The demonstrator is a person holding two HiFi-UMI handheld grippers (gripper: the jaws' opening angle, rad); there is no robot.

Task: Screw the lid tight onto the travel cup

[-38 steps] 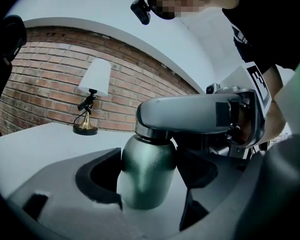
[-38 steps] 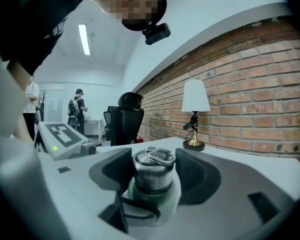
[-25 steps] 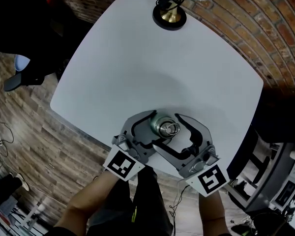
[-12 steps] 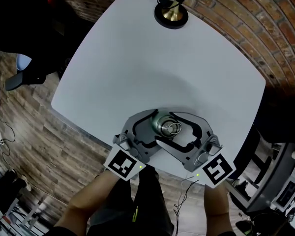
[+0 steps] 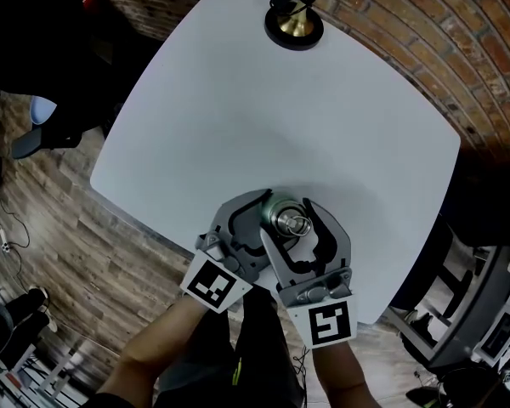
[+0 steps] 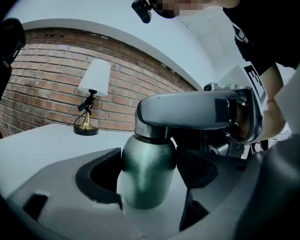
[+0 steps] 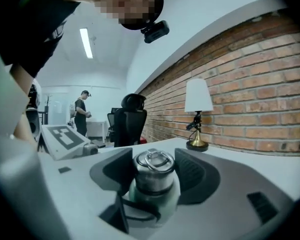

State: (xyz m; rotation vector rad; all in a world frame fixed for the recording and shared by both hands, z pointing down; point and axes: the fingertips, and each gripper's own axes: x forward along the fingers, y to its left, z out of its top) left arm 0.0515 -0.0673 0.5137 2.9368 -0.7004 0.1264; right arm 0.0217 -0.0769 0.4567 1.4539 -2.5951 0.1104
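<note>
Claws on the cup and on its lid, ready for a twist

Left claw [image 6: 149, 164] is closed around the green body of the travel cup [image 6: 146, 184], which stands upright near the front edge of the white counter [image 5: 280, 100], well apart from the lamp [image 5: 294, 25] at the far corner. Right claw [image 7: 153, 170] sits higher up, with its two pads pressed on the sides of the shiny lid [image 7: 153, 160], the one with a ring on top. The lid is on the cup's mouth, but I can't tell how far down it is screwed. I think this is the twisting step. Next, the right claw needs to turn the lid around while the left claw holds the cup so it doesn't spin too. If either grip slips, the lid won't get tight.
</note>
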